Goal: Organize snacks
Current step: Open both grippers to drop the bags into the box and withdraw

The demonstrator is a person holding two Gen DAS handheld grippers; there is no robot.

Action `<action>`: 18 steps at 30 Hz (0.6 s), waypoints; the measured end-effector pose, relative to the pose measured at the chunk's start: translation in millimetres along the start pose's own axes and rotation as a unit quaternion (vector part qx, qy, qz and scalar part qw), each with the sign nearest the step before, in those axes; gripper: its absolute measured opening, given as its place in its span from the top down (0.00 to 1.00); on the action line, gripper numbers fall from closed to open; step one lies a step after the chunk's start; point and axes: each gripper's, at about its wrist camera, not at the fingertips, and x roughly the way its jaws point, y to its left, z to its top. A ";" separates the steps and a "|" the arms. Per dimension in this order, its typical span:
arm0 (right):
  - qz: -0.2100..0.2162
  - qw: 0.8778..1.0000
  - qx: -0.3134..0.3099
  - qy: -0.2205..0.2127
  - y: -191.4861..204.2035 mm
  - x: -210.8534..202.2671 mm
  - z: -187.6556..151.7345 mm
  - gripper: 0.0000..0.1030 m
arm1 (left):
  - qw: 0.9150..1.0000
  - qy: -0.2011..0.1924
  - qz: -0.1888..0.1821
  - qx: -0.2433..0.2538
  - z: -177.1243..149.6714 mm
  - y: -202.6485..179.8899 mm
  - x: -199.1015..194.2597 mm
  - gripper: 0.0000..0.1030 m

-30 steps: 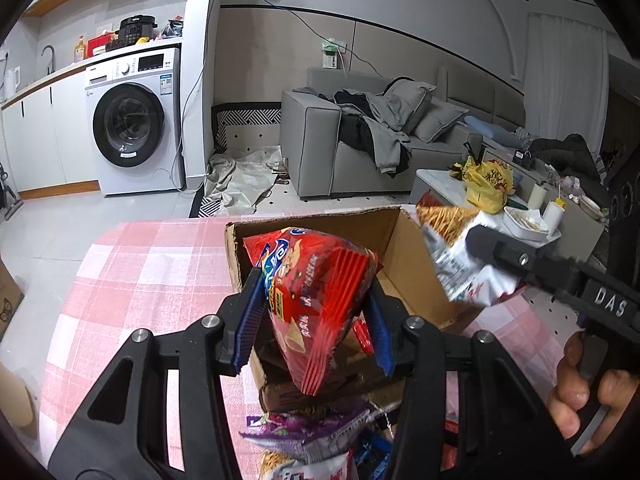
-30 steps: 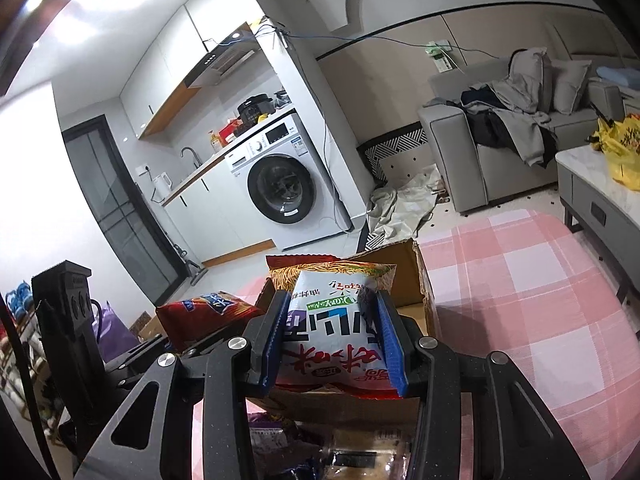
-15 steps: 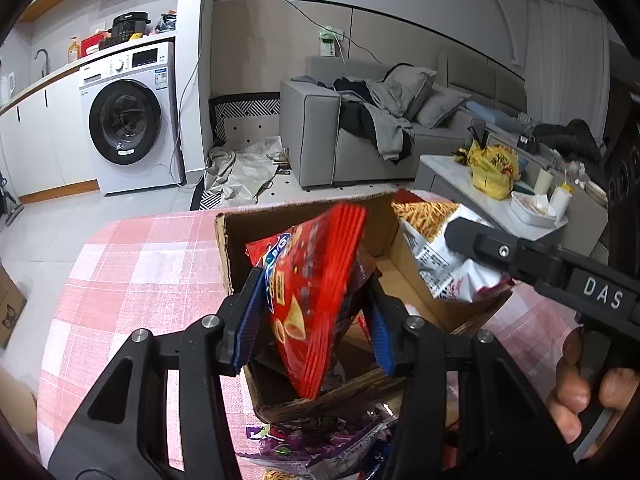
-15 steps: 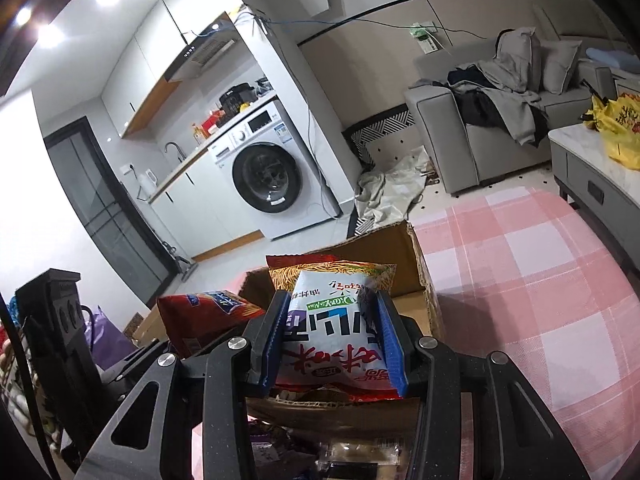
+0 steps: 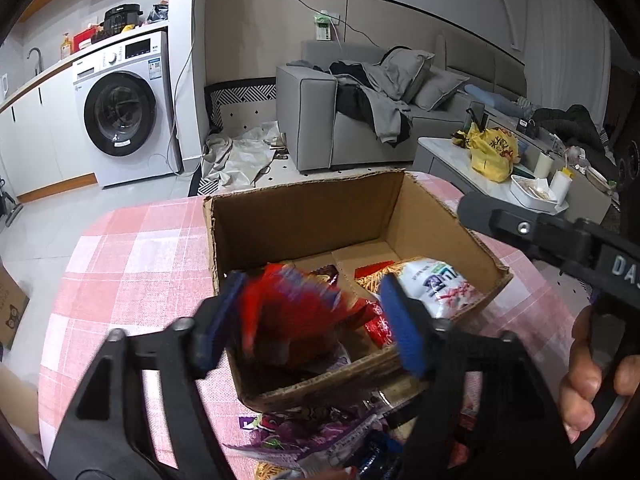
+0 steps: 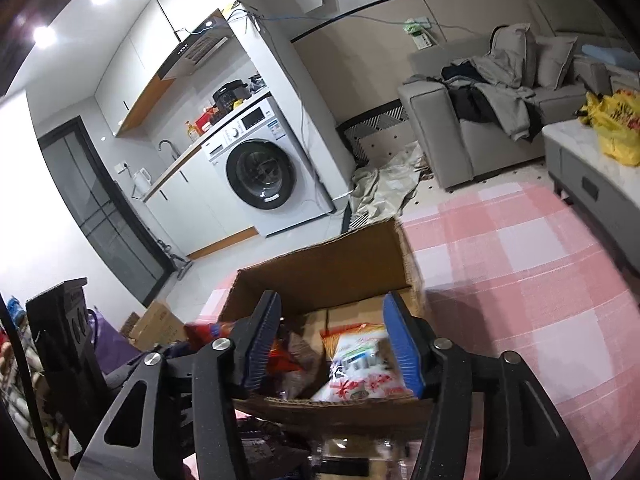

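An open cardboard box (image 5: 304, 216) stands on the pink checked tablecloth (image 5: 132, 248). My left gripper (image 5: 312, 316) is open over the box's near side; a blurred red chip bag (image 5: 296, 316) drops between its jaws into the box. My right gripper (image 6: 332, 340) is open above the box (image 6: 320, 268). A white and red noodle-snack bag (image 6: 360, 372) lies free in the box below it, also showing in the left wrist view (image 5: 436, 284). The right gripper's body (image 5: 560, 240) shows at the right of the left wrist view.
Several loose snack packets, one purple (image 5: 304, 432), lie on the cloth in front of the box. Beyond the table are a washing machine (image 5: 120, 108), a grey sofa (image 5: 360, 112) and a low table with a yellow bag (image 5: 492, 152).
Both grippers opened over the box. The red chip bag and the white noodle-snack bag left the jaws and fell into the box.
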 end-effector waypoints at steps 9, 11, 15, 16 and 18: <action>0.020 1.000 -0.005 0.013 -10.6 -39.9 -11.4 0.00 | 1.000 -0.002 0.002 -0.005 -16.0 -8.7 -36.5 0.00; 0.028 0.999 -0.010 0.019 -11.6 -48.7 -17.7 0.00 | 1.000 -0.001 0.004 -0.006 -25.4 -6.9 -50.0 0.00; 0.031 0.999 -0.032 0.026 -8.1 -65.8 -34.9 0.00 | 1.000 -0.001 0.018 0.006 -42.0 -13.5 -74.2 0.00; 0.029 0.998 -0.039 0.028 -5.8 -69.9 -39.3 0.00 | 1.000 -0.004 0.021 0.006 -46.2 -13.9 -82.0 0.00; 0.023 0.998 -0.051 0.028 -1.3 -77.2 -47.1 0.00 | 1.000 -0.006 0.025 0.005 -52.2 -14.7 -94.7 0.00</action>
